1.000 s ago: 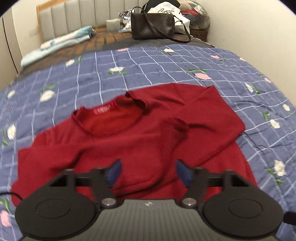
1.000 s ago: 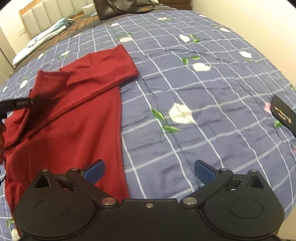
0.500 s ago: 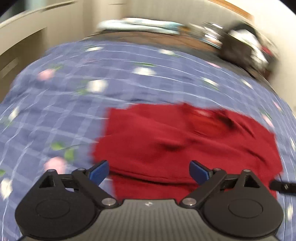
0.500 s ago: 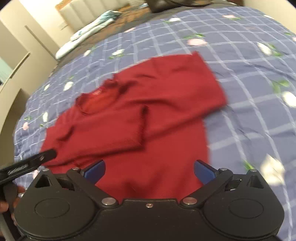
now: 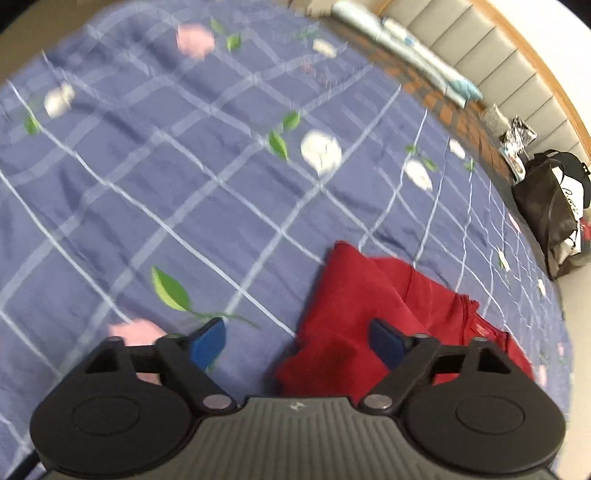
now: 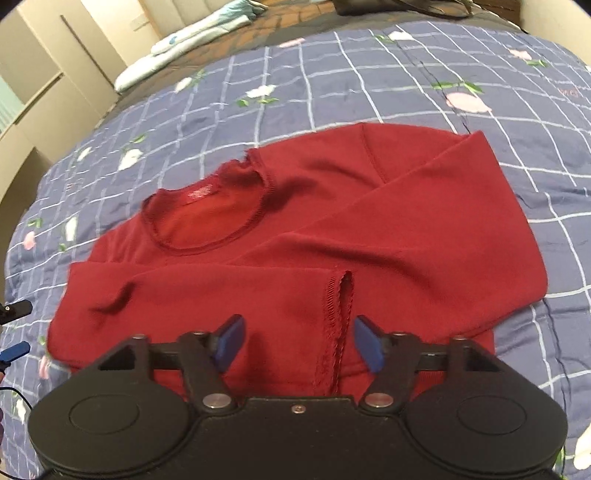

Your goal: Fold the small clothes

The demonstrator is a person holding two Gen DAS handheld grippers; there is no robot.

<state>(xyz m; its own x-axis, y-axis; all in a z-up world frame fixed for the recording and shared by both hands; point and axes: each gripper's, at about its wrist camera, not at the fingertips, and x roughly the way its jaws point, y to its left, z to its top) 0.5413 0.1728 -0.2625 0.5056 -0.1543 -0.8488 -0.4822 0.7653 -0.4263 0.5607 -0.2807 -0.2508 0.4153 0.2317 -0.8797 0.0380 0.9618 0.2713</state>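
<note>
A dark red sweater lies flat on the blue checked bedspread, neck opening up, with its right sleeve folded across the chest; the sleeve cuff lies just ahead of my right gripper, which is open and empty above the sweater's lower part. My left gripper is open and empty at the sweater's left edge, its right finger over the red cloth, its left finger over the bedspread. The left gripper's fingertips also show at the far left of the right wrist view.
A dark handbag and a white bag stand at the head of the bed by a padded headboard. Folded pale blue bedding lies near the head. A wall and cabinet stand to the left.
Both grippers have swung to the left. The left one has gone from over the chest to the sweater's left edge and opened wider. The right one has come over the sweater and narrowed its opening.
</note>
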